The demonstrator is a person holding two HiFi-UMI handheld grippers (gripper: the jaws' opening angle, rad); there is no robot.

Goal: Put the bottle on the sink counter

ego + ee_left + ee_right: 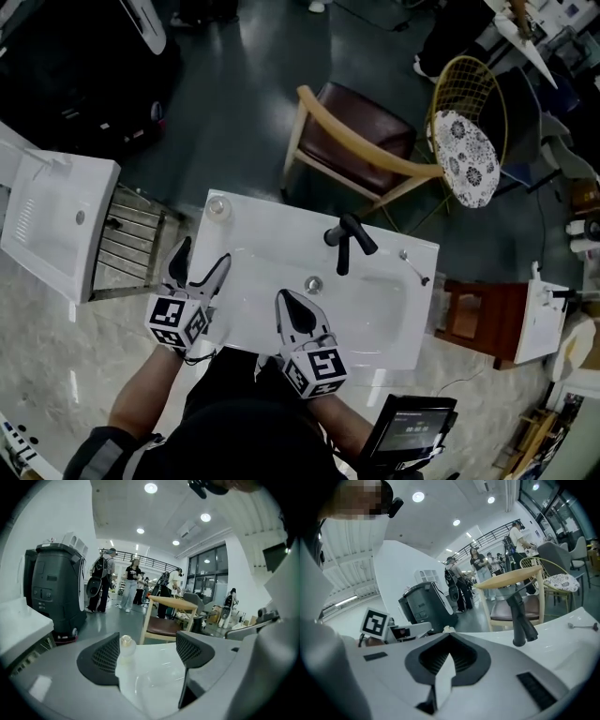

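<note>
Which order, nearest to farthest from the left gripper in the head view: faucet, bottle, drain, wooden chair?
1. Bottle, just ahead of the left gripper.
2. Drain, to its right.
3. Faucet, farther right, beyond the drain.
4. Wooden chair, on the floor behind the sink.

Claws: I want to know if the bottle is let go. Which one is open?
The left claw, jaws spread wide with nothing gripped; the right claw has its jaws together.

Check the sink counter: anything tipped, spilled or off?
Nothing much. The bottle stands upright on the sink counter, though close to the edge at its far-left corner. The left gripper is open and clear of it. No spill shows. A small metal rod lies loose right of the faucet.
</note>
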